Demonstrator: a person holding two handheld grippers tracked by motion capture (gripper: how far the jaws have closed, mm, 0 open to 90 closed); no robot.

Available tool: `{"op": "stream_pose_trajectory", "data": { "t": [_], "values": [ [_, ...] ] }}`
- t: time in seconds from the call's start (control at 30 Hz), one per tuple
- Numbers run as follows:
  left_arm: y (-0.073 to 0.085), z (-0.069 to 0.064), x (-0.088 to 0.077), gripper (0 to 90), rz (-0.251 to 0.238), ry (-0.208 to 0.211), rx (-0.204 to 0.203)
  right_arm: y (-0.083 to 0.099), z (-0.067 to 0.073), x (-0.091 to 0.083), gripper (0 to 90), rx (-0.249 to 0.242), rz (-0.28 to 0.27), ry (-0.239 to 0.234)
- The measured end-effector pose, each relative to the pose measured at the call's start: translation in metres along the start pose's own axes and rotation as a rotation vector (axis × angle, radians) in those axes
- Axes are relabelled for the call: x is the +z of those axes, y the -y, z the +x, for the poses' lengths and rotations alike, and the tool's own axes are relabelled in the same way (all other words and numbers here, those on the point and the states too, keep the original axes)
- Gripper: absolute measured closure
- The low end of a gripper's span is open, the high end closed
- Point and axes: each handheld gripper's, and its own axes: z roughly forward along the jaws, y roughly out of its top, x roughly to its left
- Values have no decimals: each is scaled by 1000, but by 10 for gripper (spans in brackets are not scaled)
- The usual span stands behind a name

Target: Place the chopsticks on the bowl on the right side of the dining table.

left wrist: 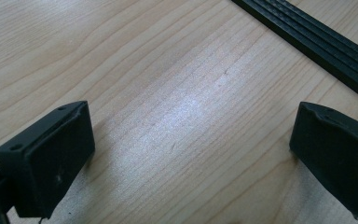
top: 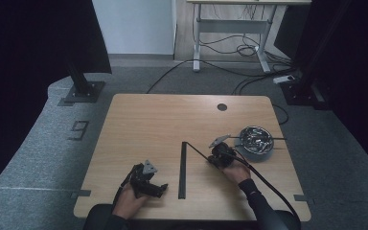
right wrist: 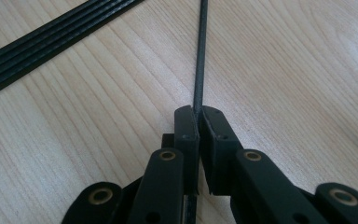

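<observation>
- left claw [top: 159,188] near front edge of table [top: 148,115], jaws spread wide, nothing between them, just bare wood
- bundle of black strips [top: 182,170] lies flat mid-table, between the two claws, running front to back
- right claw [right wrist: 198,114] pressed together, pinching a thin black rod [right wrist: 200,51]; rod slants across the table from the claw toward far end of the bundle
- metal bowl [top: 255,139] with small metal parts just right of right hand [top: 237,172]
- round dark hole [top: 222,107] near far edge

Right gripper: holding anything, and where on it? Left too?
The right gripper is shut on a thin black rod, clamped near its end. The left gripper is open over the table, holding nothing.
</observation>
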Motion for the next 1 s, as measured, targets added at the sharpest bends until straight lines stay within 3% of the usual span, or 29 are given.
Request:
{"op": "stream_pose_trajectory", "data": {
  "t": [0.17,0.4,1.0],
  "values": [
    [0,0,0,0,0,0,0,-1,1,0,859,18,7,6],
    [0,0,0,0,1,0,1,0,3,-2,860,32,19,60],
    [0,0,0,0,1,0,1,-4,8,-29,861,15,-6,43]
  ]
}}
